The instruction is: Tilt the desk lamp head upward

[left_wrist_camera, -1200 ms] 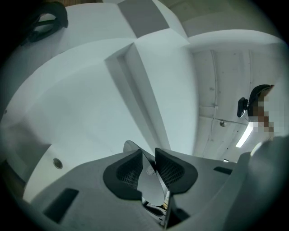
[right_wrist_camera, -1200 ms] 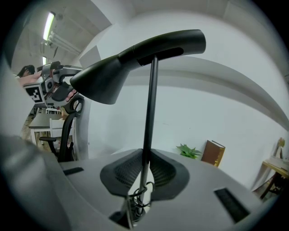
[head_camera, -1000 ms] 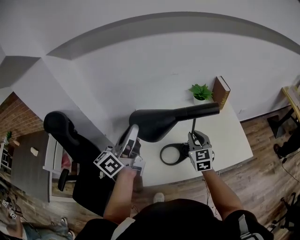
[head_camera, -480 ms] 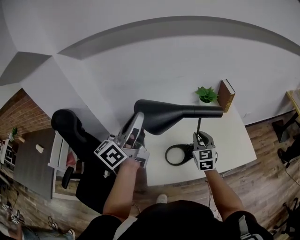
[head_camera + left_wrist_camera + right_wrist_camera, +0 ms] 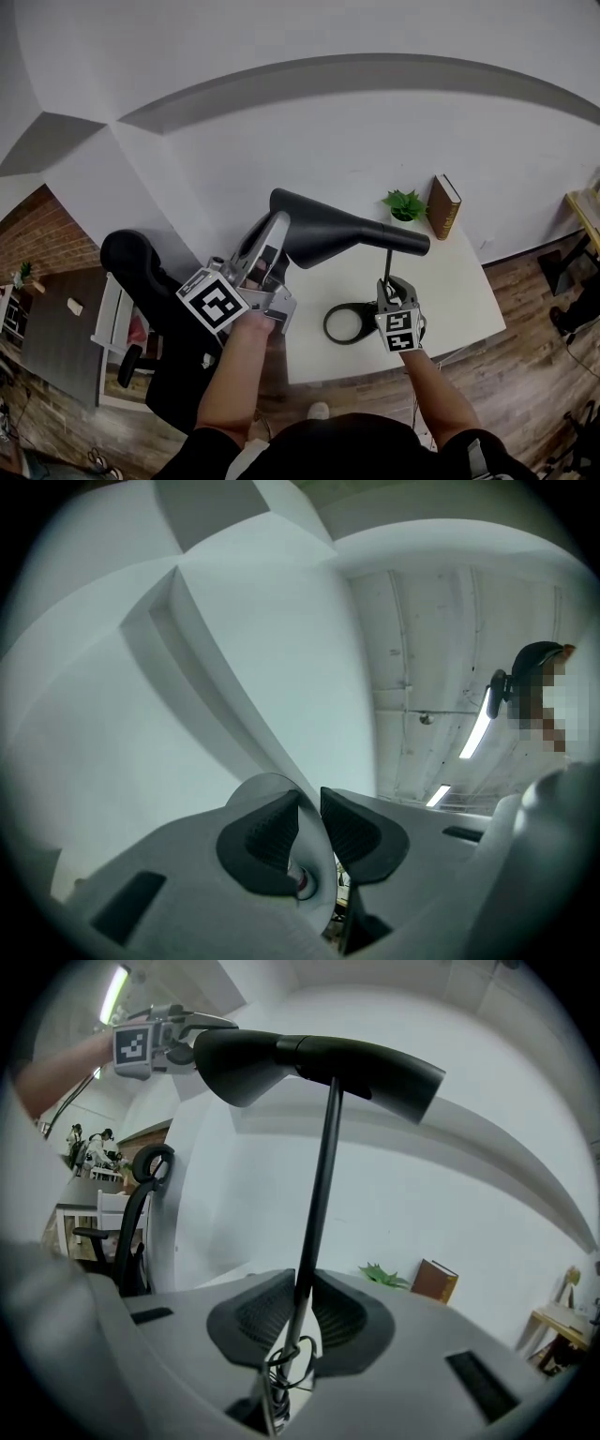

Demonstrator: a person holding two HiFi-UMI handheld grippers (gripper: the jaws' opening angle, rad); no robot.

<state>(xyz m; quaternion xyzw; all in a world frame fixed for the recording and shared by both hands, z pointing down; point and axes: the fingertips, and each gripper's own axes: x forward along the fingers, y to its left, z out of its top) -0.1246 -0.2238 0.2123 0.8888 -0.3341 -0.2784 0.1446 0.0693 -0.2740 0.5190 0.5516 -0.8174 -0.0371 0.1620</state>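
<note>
Against a plain white wall [image 5: 328, 131], near a corner of the room, stood a white desk [image 5: 450, 281] over a wood-plank floor [image 5: 534, 309]. A black office chair [image 5: 141, 272] sat off its left end. A small green plant [image 5: 405, 204] and an upright brown book [image 5: 442, 207] stood side by side at the desk's far right.

On the desk was the lamp, its open base ring [image 5: 345, 324] lying flat near the front edge and a thin dark stem [image 5: 319, 1176] rising from it. The lamp head [image 5: 337, 234] sat atop the stem. Its long axis ran across the desk, with the flared shade end to the left and the narrow tail to the right. Seen from the right gripper view, the shade end sat a little higher than the tail. It was matte black and smooth, widening from a slim tube into a cone.

The left gripper [image 5: 278, 225] had just been closing its jaws, and they pinched the thin rim of the shade. The right gripper's [image 5: 302, 1288] jaws were clamped on the stem low down.
</note>
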